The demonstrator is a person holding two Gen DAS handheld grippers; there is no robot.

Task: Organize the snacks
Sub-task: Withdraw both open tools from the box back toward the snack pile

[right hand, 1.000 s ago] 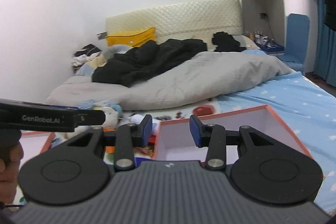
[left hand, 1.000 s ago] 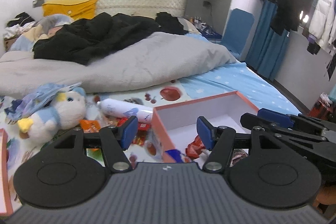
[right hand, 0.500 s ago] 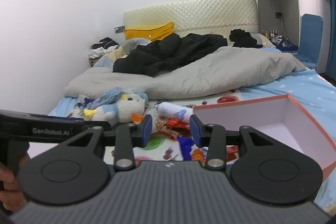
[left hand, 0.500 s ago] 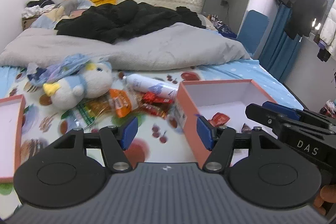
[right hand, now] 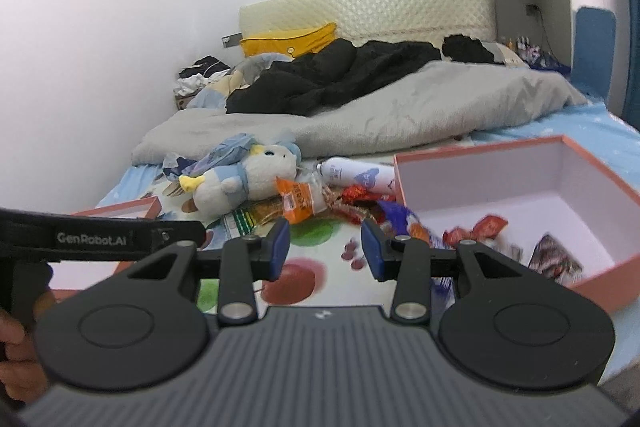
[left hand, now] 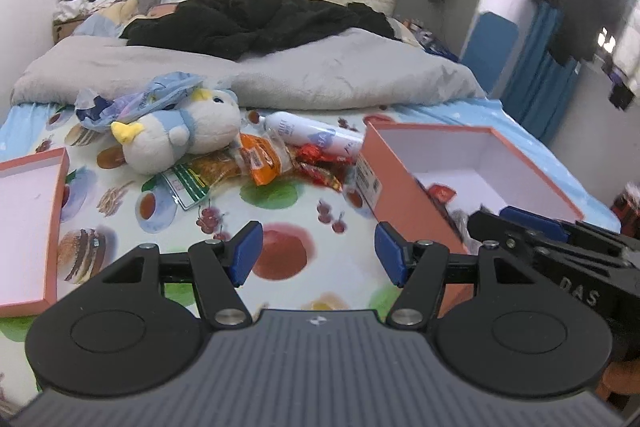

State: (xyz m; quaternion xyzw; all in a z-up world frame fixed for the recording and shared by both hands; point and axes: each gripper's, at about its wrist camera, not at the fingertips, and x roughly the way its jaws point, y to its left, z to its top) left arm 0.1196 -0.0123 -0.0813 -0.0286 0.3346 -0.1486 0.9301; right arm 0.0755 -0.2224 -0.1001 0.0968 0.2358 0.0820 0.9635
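Snacks (left hand: 280, 163) lie in a loose heap on the bed (left hand: 280, 211), on its fruit-print sheet, between a plush toy (left hand: 180, 139) and an open pink box (left hand: 404, 195). I see an orange packet (left hand: 266, 163), a clear bag with a green label (left hand: 200, 179) and red wrappers (left hand: 320, 163) touching one another, with a white bottle (left hand: 316, 135) lying on its side just behind them, its end against the box's far corner. A few more wrappers (right hand: 480, 229) already sit inside the box, on its white floor near the side closest to me. The box lid (left hand: 28, 219) lies inside-up at the left edge of the bed, well apart from the box. A grey duvet (left hand: 280, 79) and black clothes (left hand: 248, 23) cover the head end of the bed.

My left tool (left hand: 316, 255) hangs over bare sheet on the near side of the heap, its jaws apart with nothing between them. My right tool (right hand: 324, 247) hangs beside the box's near left corner, jaws also apart and empty, set narrower than the left. In the left wrist view its blue pads (left hand: 532, 219) reach over the box's near rim. Part of the hand (right hand: 16, 347) holding the left tool shows at the edge of the right wrist view.
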